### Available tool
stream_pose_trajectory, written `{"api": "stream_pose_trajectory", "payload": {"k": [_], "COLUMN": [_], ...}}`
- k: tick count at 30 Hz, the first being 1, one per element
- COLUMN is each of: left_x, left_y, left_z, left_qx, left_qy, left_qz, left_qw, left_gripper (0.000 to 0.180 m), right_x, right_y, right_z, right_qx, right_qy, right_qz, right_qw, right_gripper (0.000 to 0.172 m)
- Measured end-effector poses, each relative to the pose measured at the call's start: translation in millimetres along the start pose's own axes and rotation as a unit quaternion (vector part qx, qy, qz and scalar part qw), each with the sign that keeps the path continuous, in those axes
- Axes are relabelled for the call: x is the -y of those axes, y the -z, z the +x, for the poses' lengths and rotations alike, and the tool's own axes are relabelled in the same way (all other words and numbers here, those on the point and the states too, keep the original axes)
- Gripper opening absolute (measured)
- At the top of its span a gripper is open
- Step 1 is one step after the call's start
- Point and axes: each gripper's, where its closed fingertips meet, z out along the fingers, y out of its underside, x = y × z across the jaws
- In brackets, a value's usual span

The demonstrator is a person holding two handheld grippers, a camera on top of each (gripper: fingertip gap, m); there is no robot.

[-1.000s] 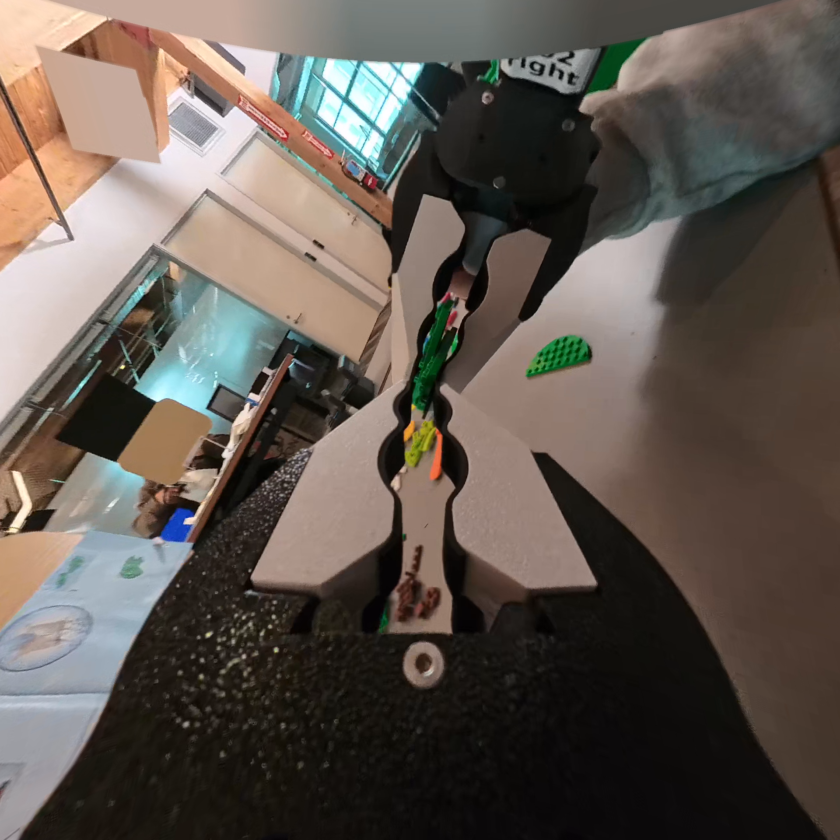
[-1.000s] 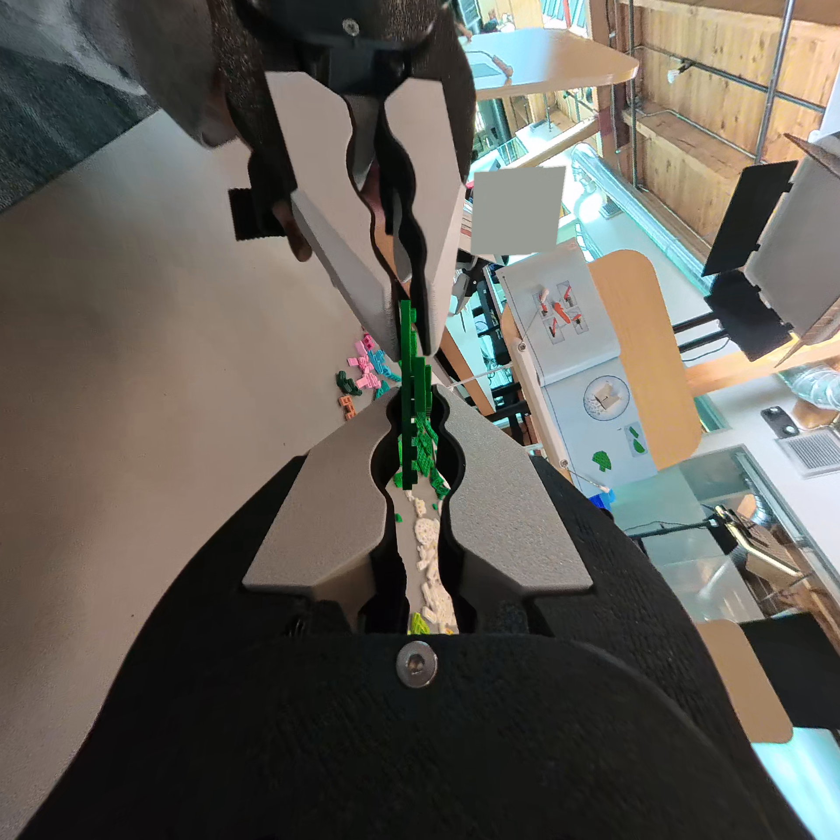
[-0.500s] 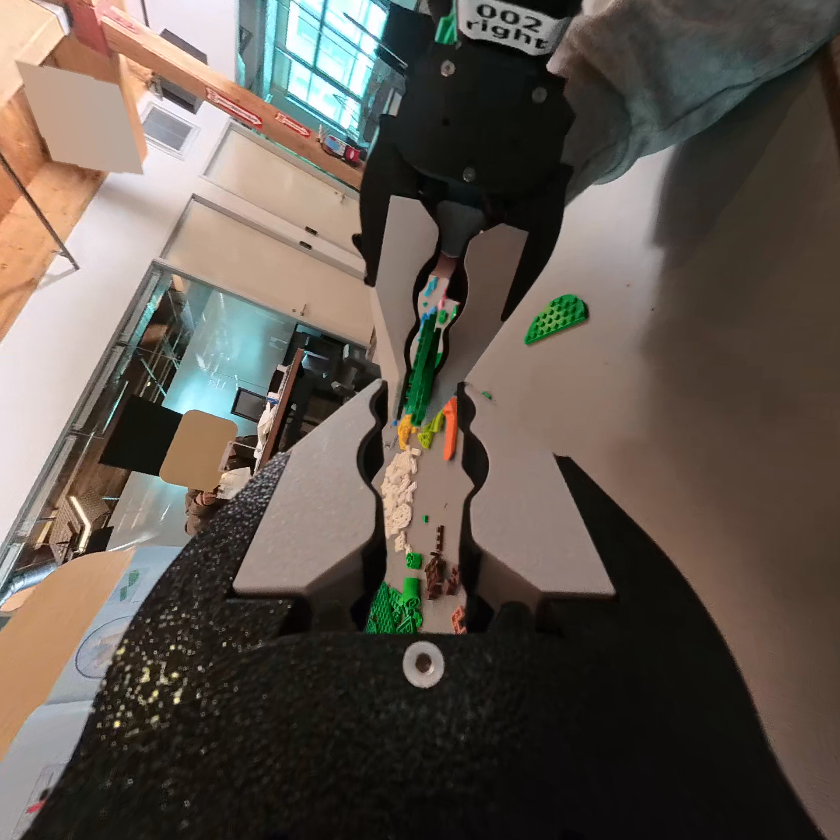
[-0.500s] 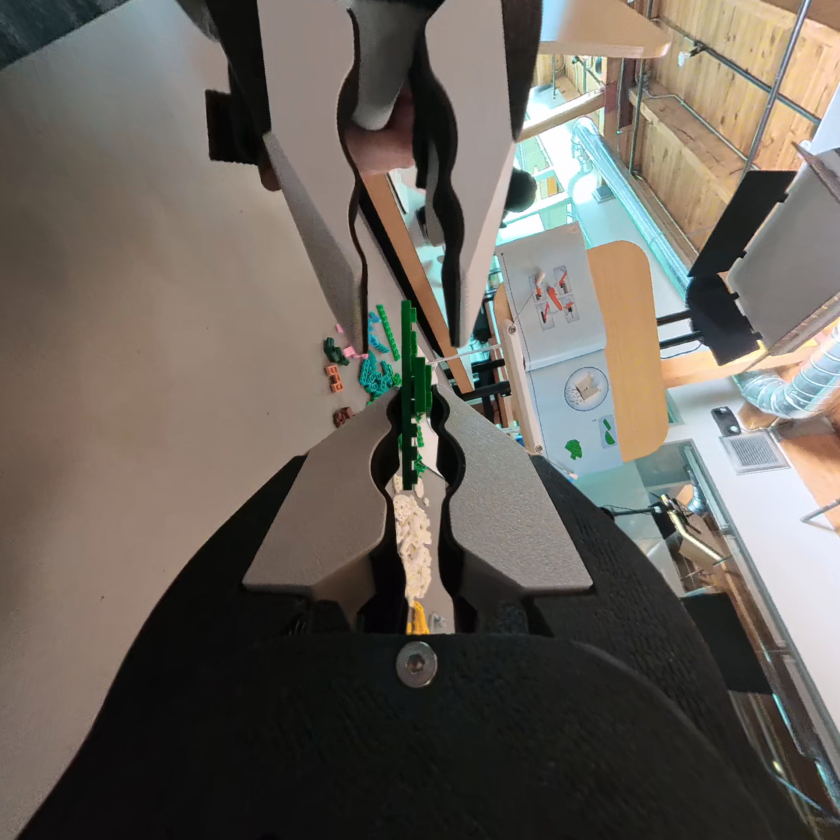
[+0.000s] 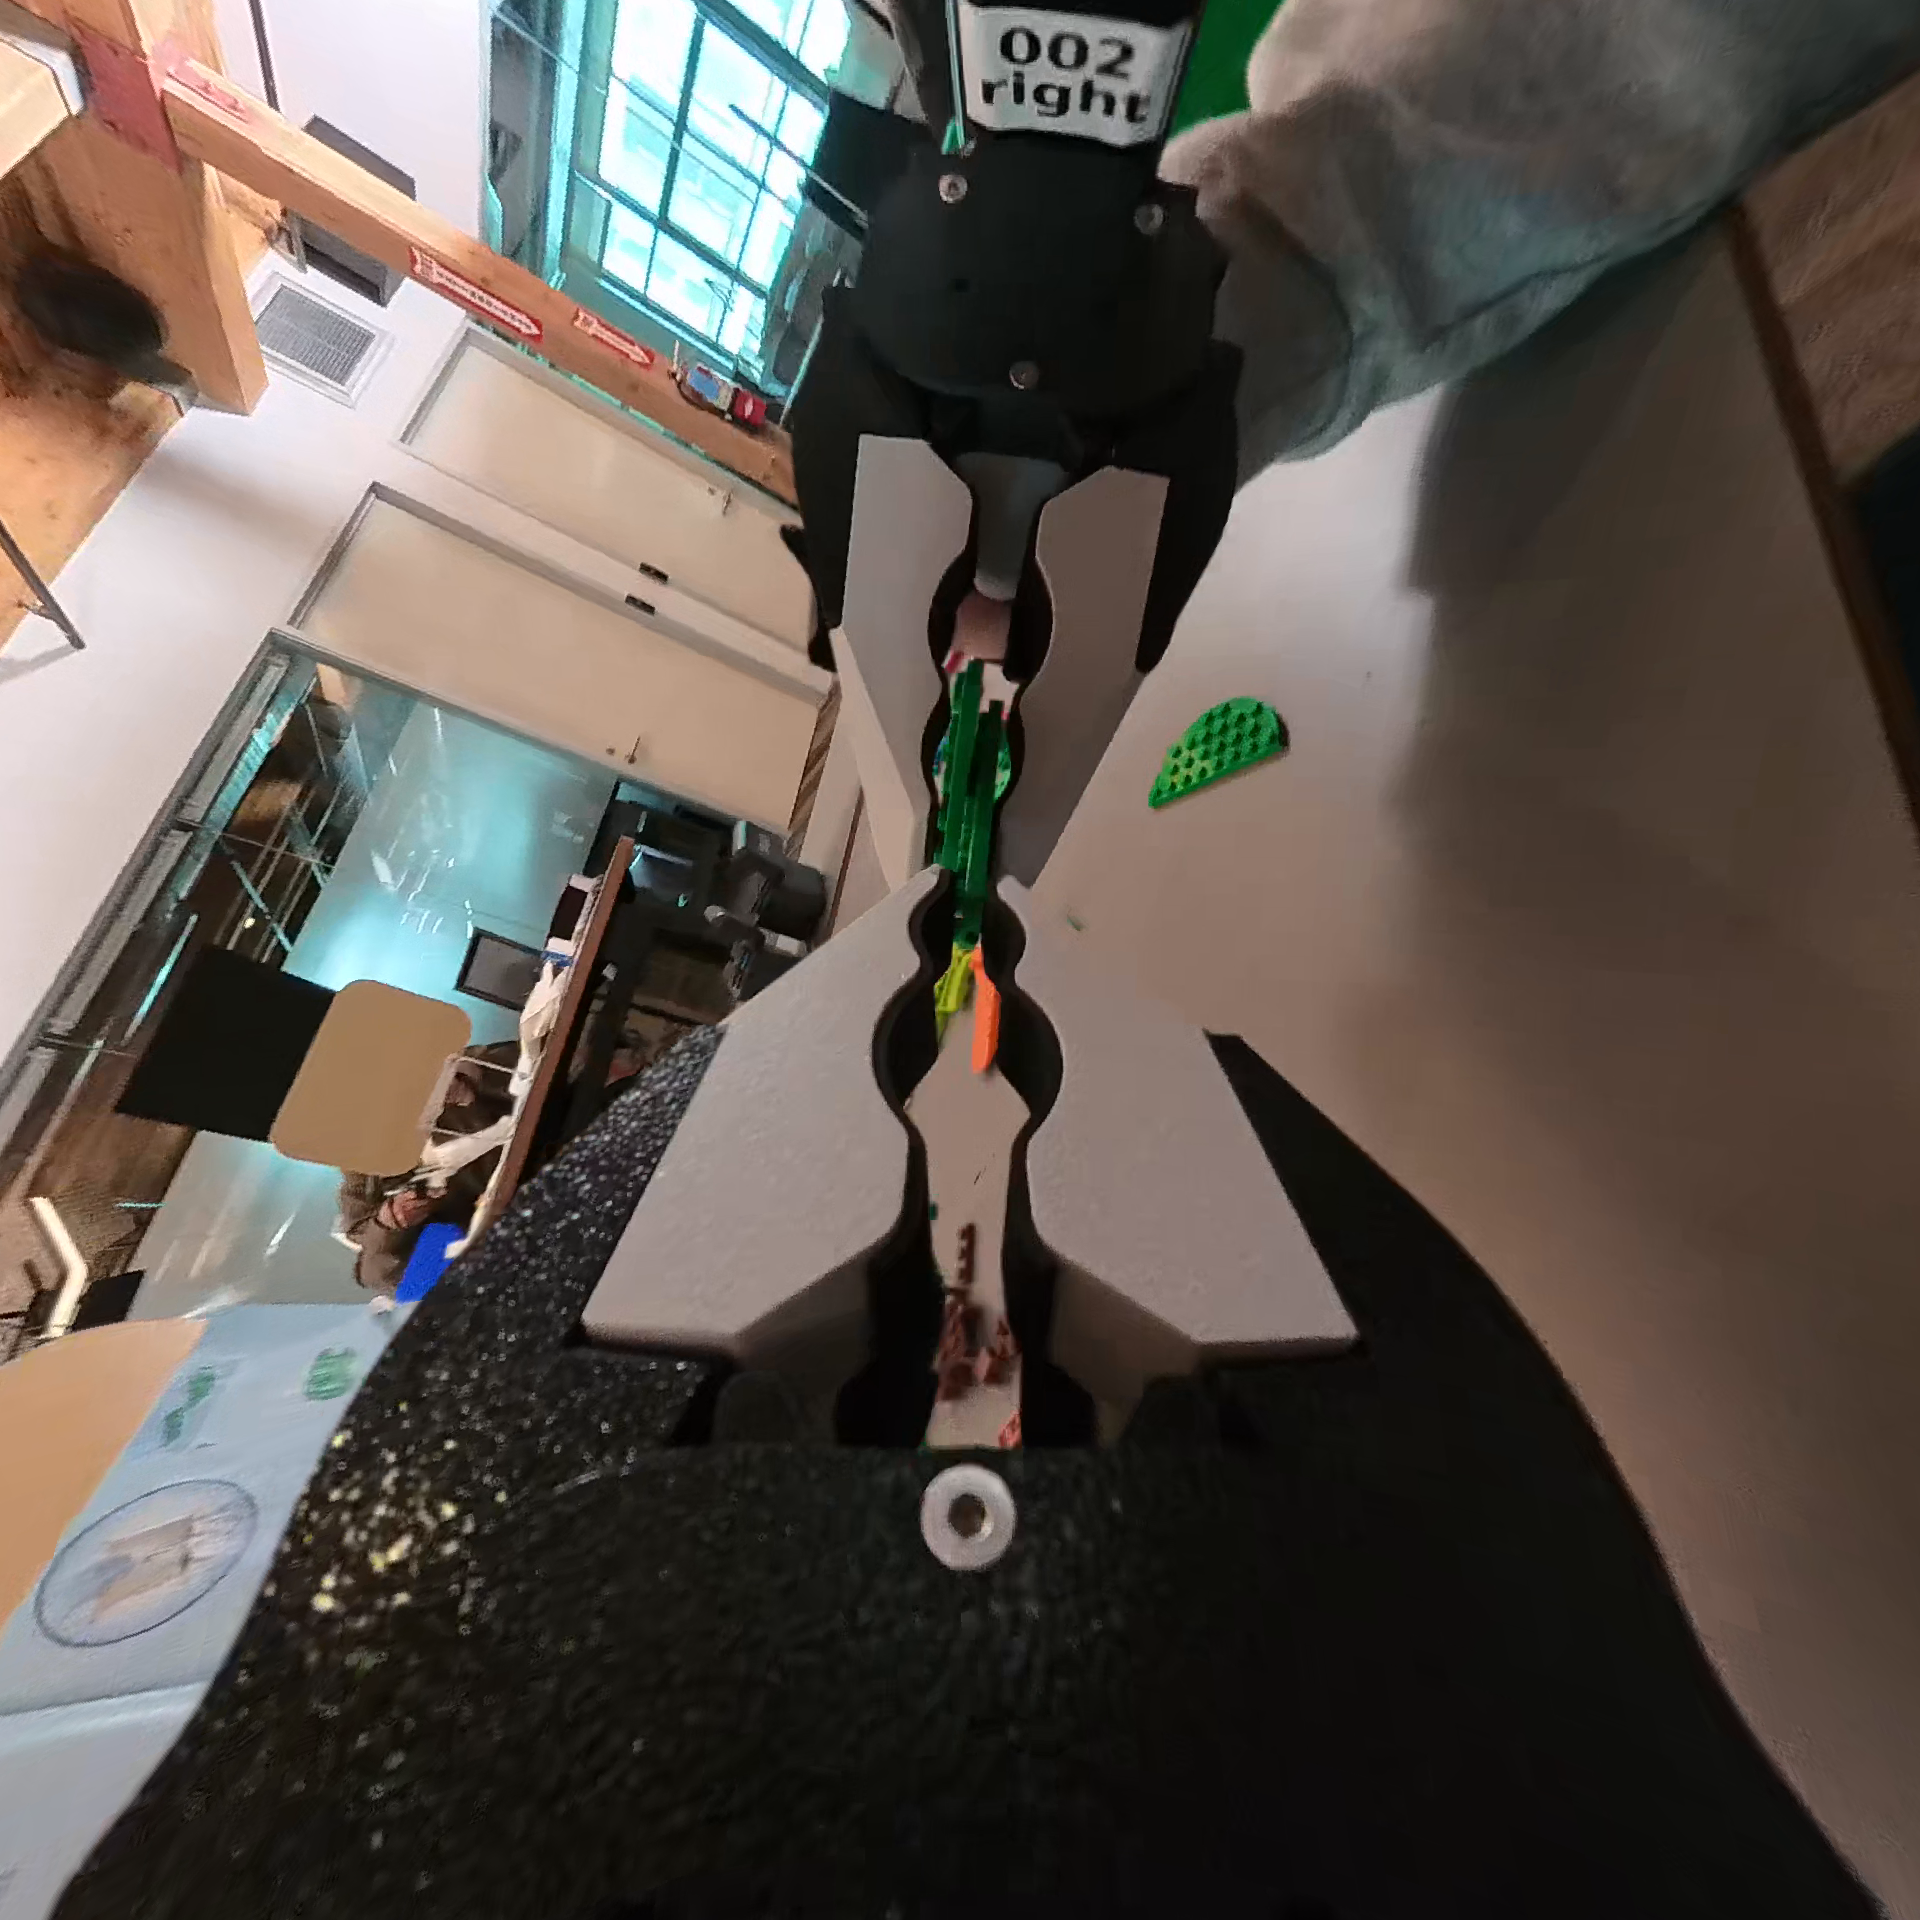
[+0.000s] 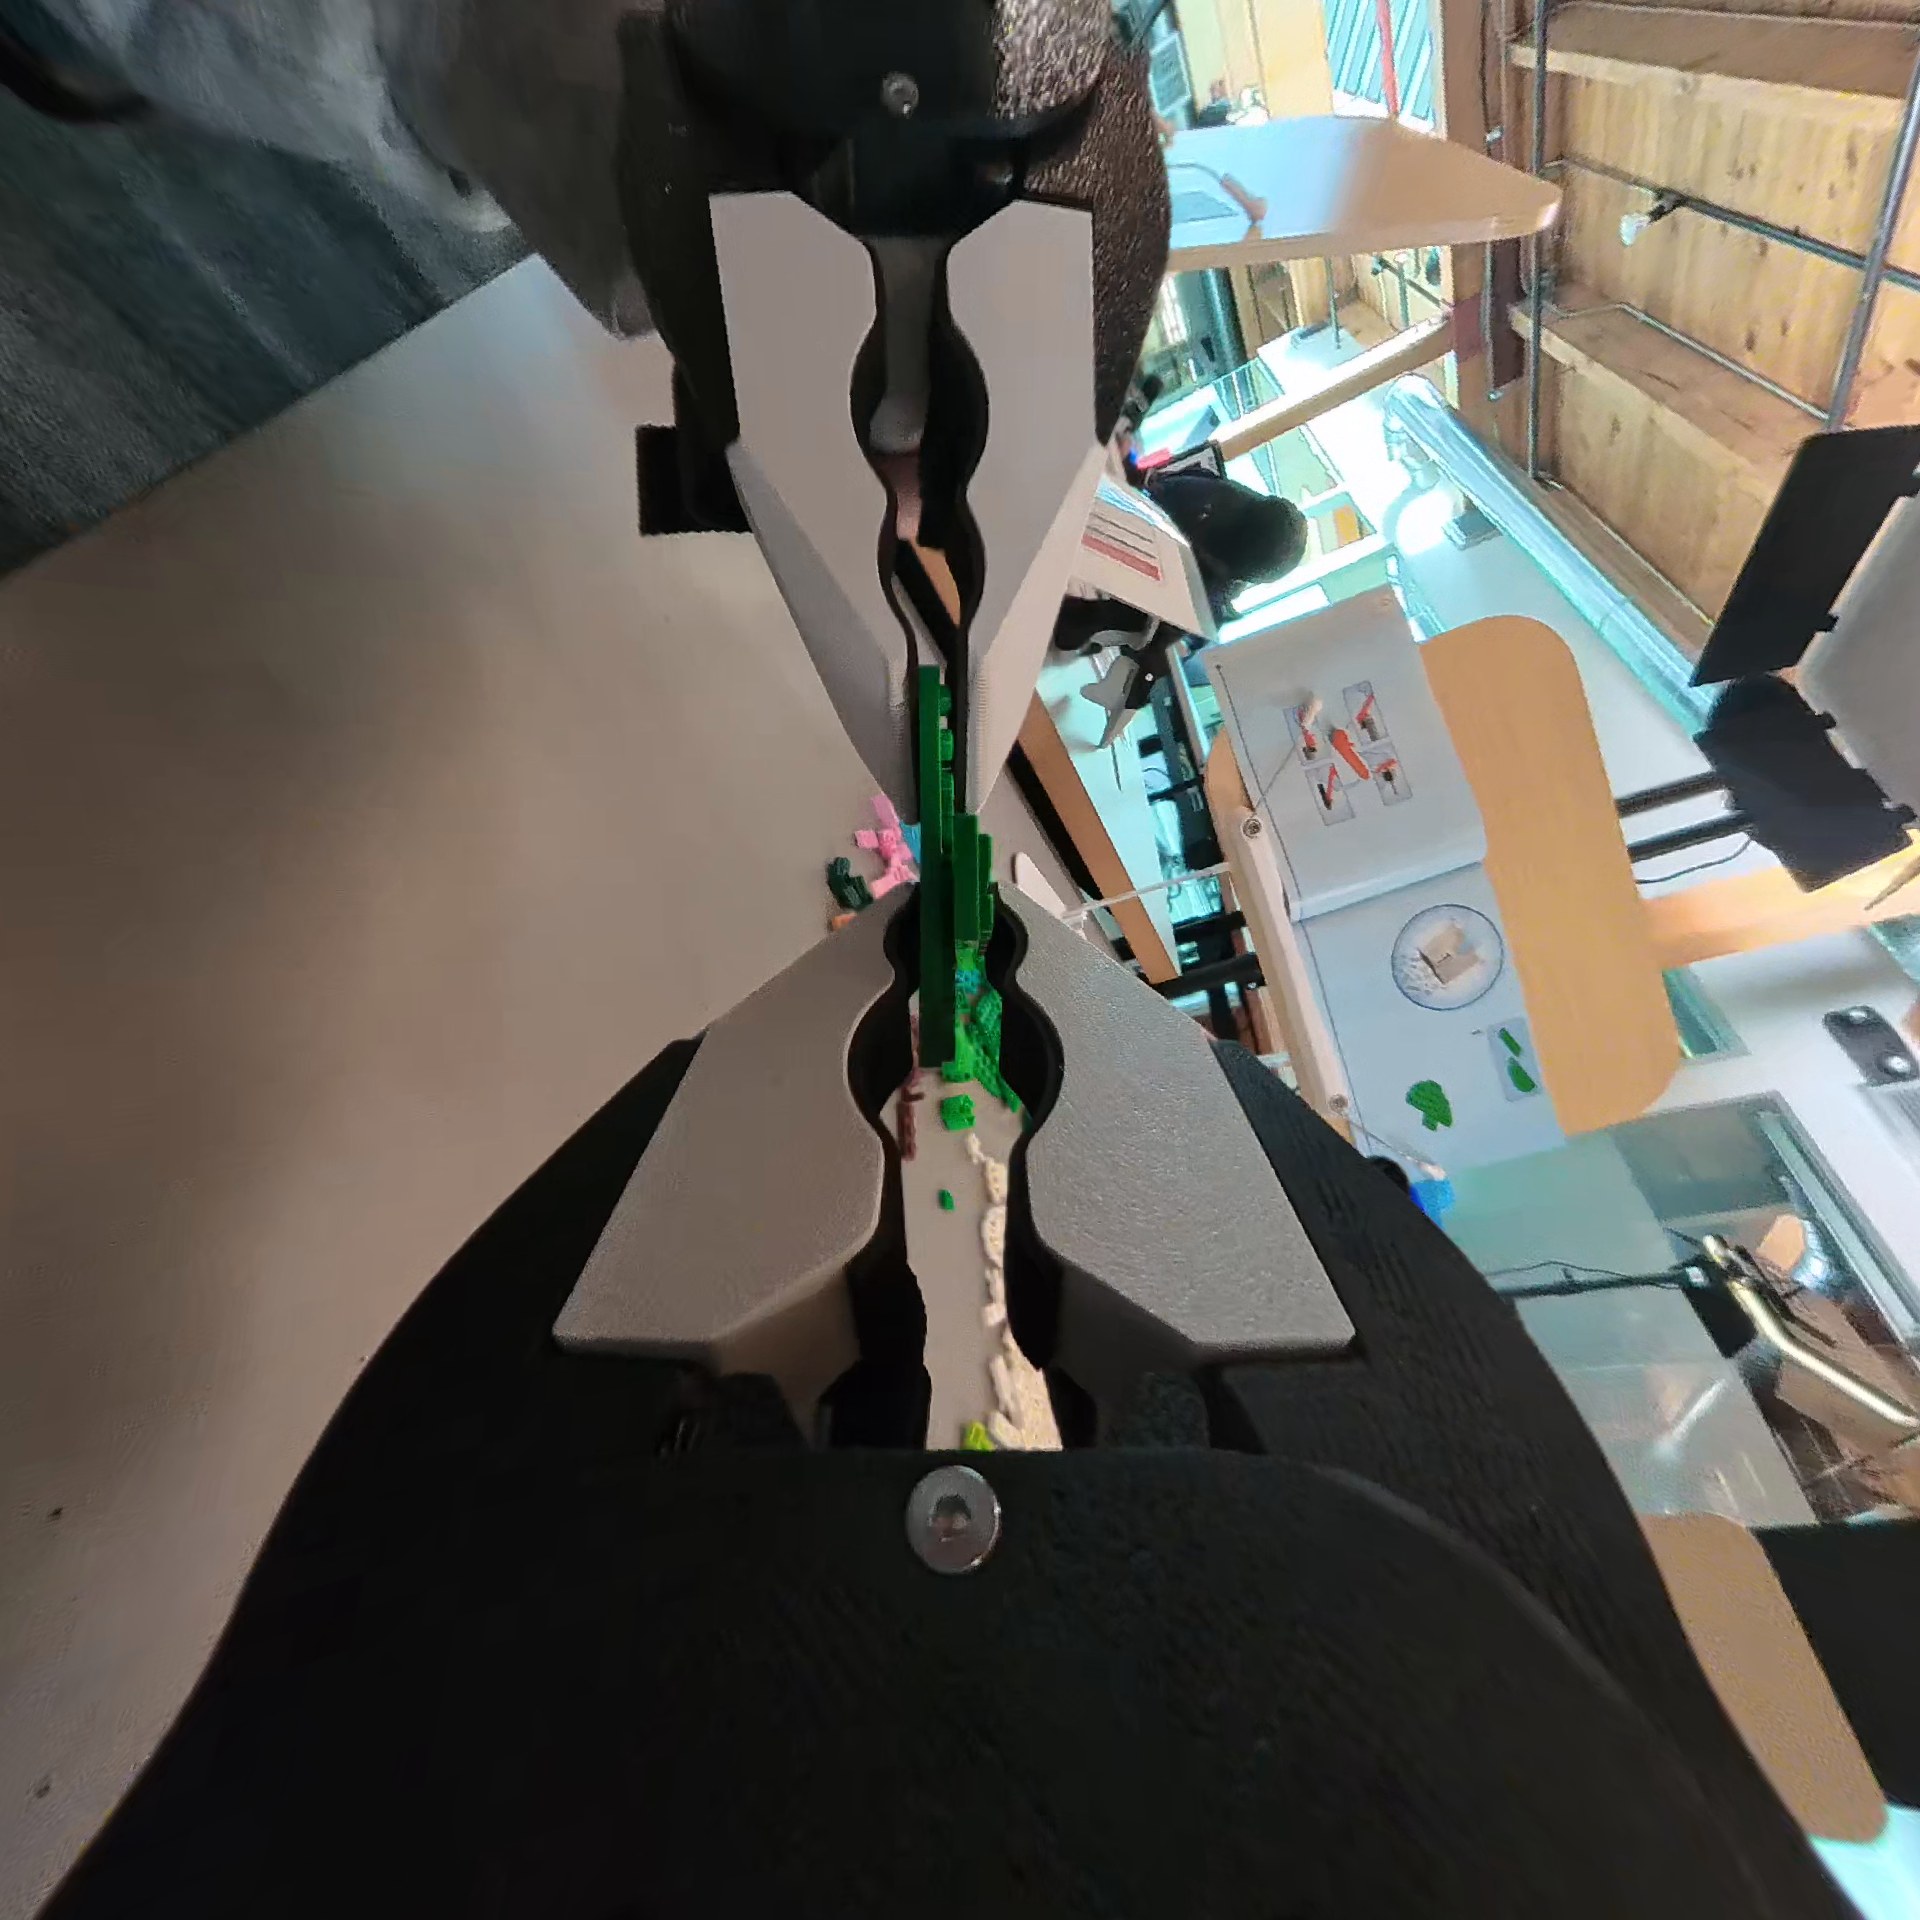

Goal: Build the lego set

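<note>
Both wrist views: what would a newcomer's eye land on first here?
The two tools meeting tip to tip over a pale table, both clamped on one dark green stack of toy-brick plates: the right tool at one end, the left tool at the other. Next, a bright green half-round studded plate lying alone on the table.

1. The left gripper [image 5: 971, 904] has a black, speckled, rough body with a round silver screw [image 5: 968, 1529] at its centre, towards 6 o'clock in its own view.
2. Its fingers [image 5: 790, 1153] are pale grey wedges with black wavy inner edges.
3. The right gripper [image 6: 951, 914] is built alike, with a hex-socket screw [image 6: 952, 1519].
4. Seen from the left view, its black housing carries a white label [image 5: 1070, 73] at 12 o'clock.
5. A pale grey fleecy sleeve [image 5: 1475, 197] shows at 1 o'clock.
</note>
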Motion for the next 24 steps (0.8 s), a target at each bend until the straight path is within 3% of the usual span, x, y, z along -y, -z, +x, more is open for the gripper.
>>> {"api": "stream_pose_trajectory", "payload": {"k": [22,24], "left_x": [-9,-7], "left_y": [-4,-3], "left_z": [-8,-3], "left_qx": [0.021,0.006], "left_qy": [-0.009,-0.002], "left_qz": [-0.05,-0.036], "left_qw": [0.998,0.999], "left_gripper": [0.002,0.002], "right_x": [-9,-6], "right_y": [-3,-2], "right_z": [10,5], "right_qx": [-0.08,-0.054], "right_qy": [0.153,0.109], "right_qz": [-0.099,-0.074], "right_qw": [0.98,0.99], "right_gripper": [0.008,0.008]}}
